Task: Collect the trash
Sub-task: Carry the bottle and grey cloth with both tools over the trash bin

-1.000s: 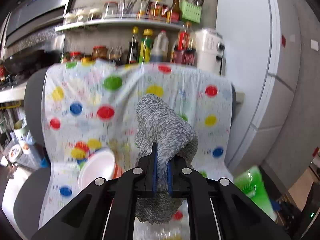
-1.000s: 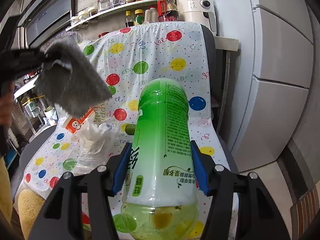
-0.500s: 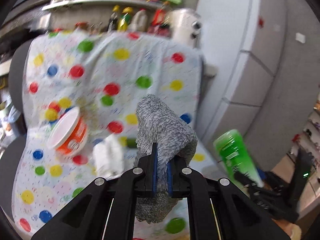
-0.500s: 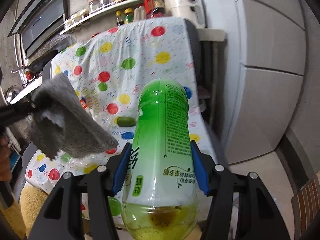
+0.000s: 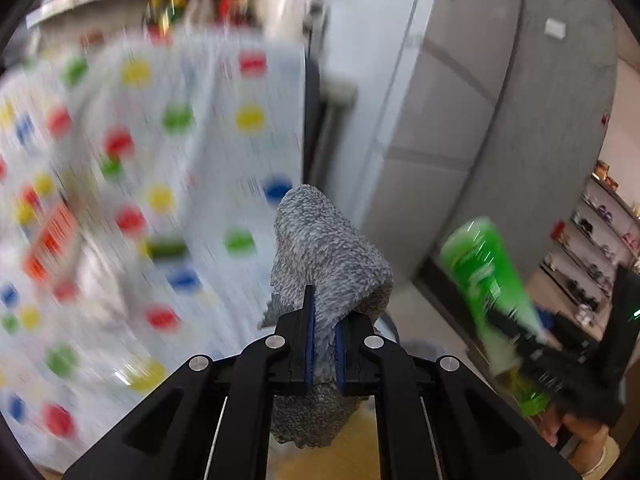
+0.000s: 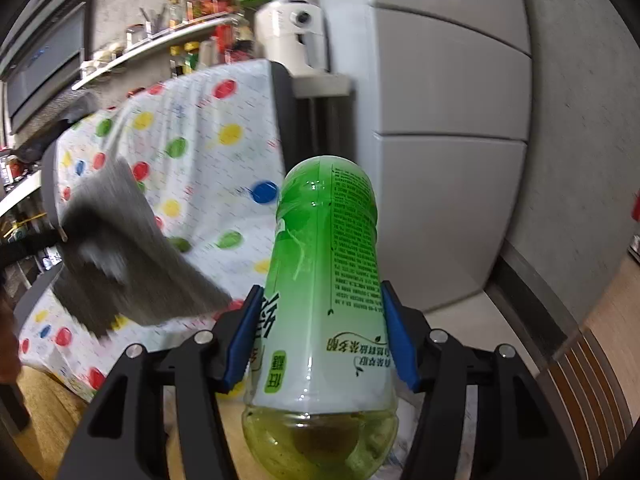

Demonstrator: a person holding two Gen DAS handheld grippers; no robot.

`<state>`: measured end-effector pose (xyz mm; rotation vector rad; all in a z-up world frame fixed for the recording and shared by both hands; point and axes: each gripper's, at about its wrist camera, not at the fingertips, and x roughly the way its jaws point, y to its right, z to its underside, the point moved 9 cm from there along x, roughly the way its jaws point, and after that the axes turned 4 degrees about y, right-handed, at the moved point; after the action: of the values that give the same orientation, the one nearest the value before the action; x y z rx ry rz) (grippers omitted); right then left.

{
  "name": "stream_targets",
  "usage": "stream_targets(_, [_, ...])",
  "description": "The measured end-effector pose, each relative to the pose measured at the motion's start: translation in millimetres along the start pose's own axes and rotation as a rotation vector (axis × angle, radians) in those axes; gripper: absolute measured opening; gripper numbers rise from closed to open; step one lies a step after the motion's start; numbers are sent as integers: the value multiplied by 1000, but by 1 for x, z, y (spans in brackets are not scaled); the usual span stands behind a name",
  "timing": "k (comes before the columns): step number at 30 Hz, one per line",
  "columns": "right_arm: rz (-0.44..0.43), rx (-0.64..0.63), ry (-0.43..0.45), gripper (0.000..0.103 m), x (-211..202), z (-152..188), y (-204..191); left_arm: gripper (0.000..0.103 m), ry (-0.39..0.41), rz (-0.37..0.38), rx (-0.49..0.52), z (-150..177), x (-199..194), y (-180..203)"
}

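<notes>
My left gripper (image 5: 322, 320) is shut on a grey fuzzy cloth (image 5: 324, 256), held in the air to the right of the chair. The cloth also shows blurred in the right wrist view (image 6: 120, 260). My right gripper (image 6: 320, 320) is shut on a green plastic bottle (image 6: 326, 264) with a little yellow liquid at its base. The bottle shows in the left wrist view (image 5: 486, 276) at the right. On the polka-dot sheet (image 5: 192, 152) lie an orange cup (image 5: 50, 236), a small green item (image 5: 166, 247) and pale crumpled trash, all blurred.
The chair draped with the polka-dot sheet (image 6: 192, 148) stands at the left. A grey refrigerator (image 6: 448, 120) fills the right. A shelf with bottles and jars (image 6: 168, 40) and a white appliance (image 6: 294, 36) are behind. Wooden floor (image 6: 52, 408) lies below.
Both grippers have swung right and away from the chair, carrying the cloth and the bottle. The chair has slid to the left in both views, and the left wrist view is now motion-blurred.
</notes>
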<state>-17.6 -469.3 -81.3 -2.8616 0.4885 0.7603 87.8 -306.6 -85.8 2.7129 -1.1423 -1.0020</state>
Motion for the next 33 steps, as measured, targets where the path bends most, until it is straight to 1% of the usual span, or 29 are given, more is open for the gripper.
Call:
stream_targets(2, [22,14,-13,57,-3,9,15,9,-62,14,-18,18,21,5])
stream_targets(4, [40,28,-17,57,-8,15,28,8,-91,39,-15,25,33,20])
stream_targets(5, [52,33,-16,57,-13,17,36,8,-91,52,-4,24,34,28])
stream_targets(7, [73,41,-8,57,-22,19,48,8,-75,90,40,17,32,52])
stream_targets(11, [127,58,15,57,-44,22,76,8,-16,206,110,-4,18,115])
stream_targets(13, [150,71,20,57,-50,24,89,8,-4,247,118,-8,15,137])
stream_targets(15, [178,85,22,57,-57,28,104,8,-4,295,105,-6,17,161])
stream_targets(18, [211,112,15,57,-63,39,125,9,-21,309,105,10,31,175])
stream_targets(22, [234,140,-24,57,-55,60,142,9,-101,279,114,51,72,175])
stream_targets(25, [239,152,-79,57,-36,88,148,9,-168,233,118,86,110,167])
stream_targets(28, [233,167,-130,57,-15,111,151,9,-220,201,112,108,136,162])
stream_targets(29, [227,181,-156,57,-4,121,153,9,-231,193,112,112,142,161])
stream_targets(31, [222,197,-184,57,9,131,157,9,-251,189,121,119,154,163])
stream_targets(33, [208,225,-203,57,24,137,162,13,-264,192,139,121,159,166])
